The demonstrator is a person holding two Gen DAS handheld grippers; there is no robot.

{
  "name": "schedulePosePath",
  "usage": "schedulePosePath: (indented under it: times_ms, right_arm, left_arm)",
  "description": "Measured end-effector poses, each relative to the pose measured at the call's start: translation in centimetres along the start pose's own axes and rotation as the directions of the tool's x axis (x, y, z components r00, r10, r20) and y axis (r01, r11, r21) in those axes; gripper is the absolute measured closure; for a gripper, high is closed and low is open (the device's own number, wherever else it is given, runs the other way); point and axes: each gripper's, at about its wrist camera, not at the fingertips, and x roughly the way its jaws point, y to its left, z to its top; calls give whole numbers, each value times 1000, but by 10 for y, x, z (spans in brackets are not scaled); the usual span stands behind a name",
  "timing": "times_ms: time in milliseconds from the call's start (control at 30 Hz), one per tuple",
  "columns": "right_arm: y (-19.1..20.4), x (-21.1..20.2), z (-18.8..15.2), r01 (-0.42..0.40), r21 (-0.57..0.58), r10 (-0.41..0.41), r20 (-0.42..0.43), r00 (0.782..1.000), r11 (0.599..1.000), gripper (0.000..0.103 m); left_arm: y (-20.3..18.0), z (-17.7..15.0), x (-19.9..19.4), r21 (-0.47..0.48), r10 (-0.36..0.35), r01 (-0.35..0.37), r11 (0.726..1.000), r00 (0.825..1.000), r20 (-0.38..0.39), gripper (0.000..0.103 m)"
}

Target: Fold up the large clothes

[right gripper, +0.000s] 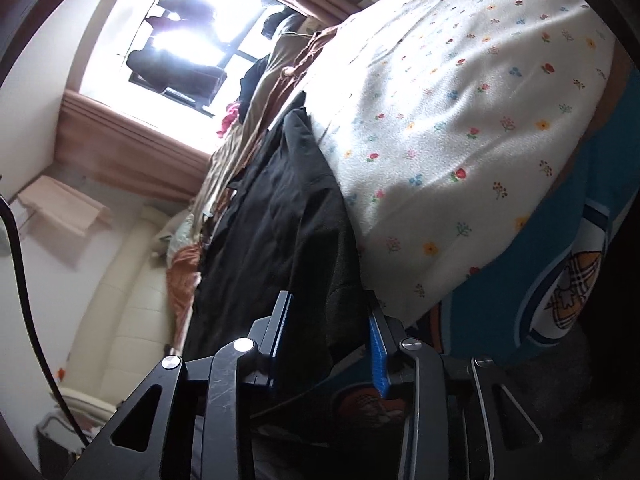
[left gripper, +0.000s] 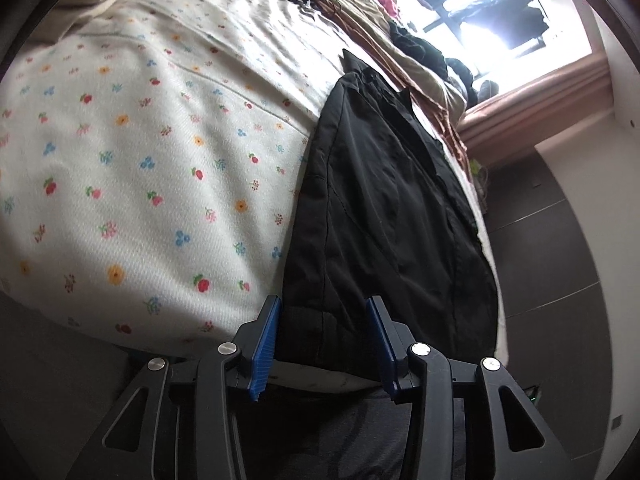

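Daylight is thrown in through a blown-out window [left gripper: 476, 4], seen glaring white in both views. Edges are curved and darkened by fisheye distortion; the right view is slightly blurred.

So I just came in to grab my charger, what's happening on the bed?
A person with a gripper in each hand is folding a black garment lying along the edge of the floral bedspread. The left gripper and right gripper each straddle its near end. The fingers look apart, so no firm grip shows.
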Motion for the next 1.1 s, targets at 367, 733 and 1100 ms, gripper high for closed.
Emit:
schedulePosePath:
  times_ms: [367,733,1100]
  right_arm:
    - [3,15,5,37,11,-37,-1,999,999,67]
    - [22,19,6,-71,14,71,9,997,997,67]
    - [12,24,9,12,75,-15,36,999,997,98]
  left_arm:
    - [-5,-3,8,-34,-51,50,998,998,-20,58]
    - [-2,-10,-10,-90,-179,184,979,982,53,58]
    - [-6,4,16,-105,-22,25,994,999,26,95]
